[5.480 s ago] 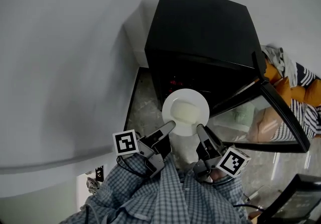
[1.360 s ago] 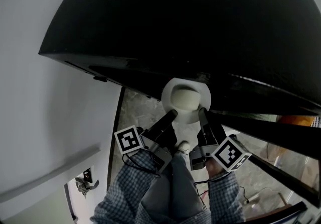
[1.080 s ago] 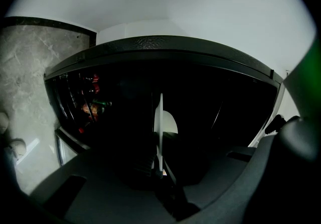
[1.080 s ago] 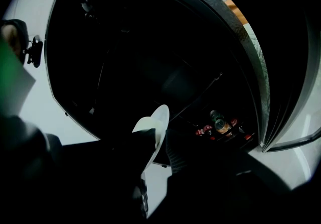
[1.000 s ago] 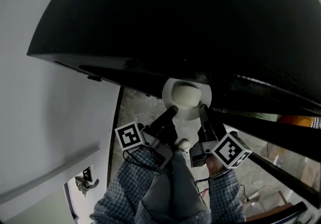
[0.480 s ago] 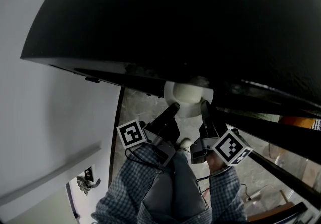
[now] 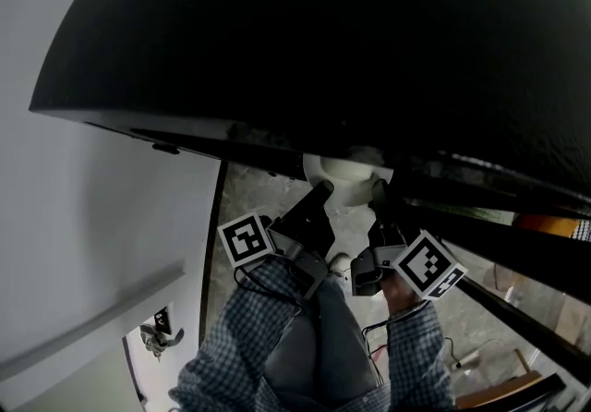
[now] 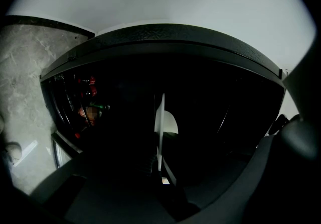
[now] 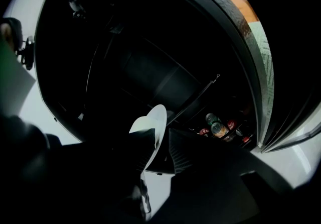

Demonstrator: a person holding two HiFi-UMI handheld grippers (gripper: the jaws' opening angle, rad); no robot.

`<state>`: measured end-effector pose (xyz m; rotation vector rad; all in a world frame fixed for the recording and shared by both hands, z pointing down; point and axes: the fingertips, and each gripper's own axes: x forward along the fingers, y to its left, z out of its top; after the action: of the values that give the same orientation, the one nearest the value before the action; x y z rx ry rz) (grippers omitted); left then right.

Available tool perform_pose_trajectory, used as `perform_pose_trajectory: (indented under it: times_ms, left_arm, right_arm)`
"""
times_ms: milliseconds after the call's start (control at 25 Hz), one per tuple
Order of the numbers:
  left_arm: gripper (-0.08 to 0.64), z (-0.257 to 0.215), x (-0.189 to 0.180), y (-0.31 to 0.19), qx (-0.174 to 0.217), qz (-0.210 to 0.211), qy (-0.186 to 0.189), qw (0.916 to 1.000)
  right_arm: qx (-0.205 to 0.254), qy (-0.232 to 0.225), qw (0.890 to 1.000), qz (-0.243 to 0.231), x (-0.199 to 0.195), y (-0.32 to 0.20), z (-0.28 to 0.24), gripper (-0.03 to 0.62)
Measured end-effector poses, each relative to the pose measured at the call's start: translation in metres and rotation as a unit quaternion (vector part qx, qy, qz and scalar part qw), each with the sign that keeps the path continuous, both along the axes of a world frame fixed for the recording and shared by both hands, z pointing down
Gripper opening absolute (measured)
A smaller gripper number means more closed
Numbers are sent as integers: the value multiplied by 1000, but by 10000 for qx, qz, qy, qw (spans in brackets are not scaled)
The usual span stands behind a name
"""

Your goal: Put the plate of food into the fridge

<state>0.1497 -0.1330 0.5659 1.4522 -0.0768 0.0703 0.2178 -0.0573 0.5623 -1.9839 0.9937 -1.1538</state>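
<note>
A white plate (image 7: 343, 170) with a pale mound of food is held level between both grippers, and its far half is hidden under the top edge of the black fridge (image 7: 323, 31). My left gripper (image 7: 319, 190) is shut on its left rim and my right gripper (image 7: 377, 188) on its right rim. In the left gripper view the plate (image 8: 160, 127) shows edge-on inside the dark fridge opening, with the left gripper (image 8: 159, 165) dim below it. In the right gripper view the right gripper (image 9: 159, 135) pinches the plate (image 9: 153, 122) rim.
Bottles and cans stand on shelves inside the fridge (image 8: 88, 110) (image 9: 218, 127). The open fridge door (image 7: 517, 244) hangs at the right. A white wall (image 7: 111, 198) is close on the left, with marbled floor (image 7: 254, 188) below.
Both grippers have carried the plate forward into the fridge opening. Less of the plate shows under the fridge's top edge than a second ago.
</note>
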Motion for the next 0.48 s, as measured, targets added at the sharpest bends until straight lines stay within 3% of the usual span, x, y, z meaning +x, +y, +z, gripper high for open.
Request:
perform_pose_trajectory:
  times_ms: [320, 480]
  left_arm:
    - [28, 2, 10, -2, 24, 11, 9, 10000]
    - [28, 2, 15, -3, 8, -13, 1, 10000]
  right_arm:
    - [-146, 182, 9995, -208, -6, 9, -2, 71]
    - [-470, 590, 9955, -581, -15, 15, -6, 71]
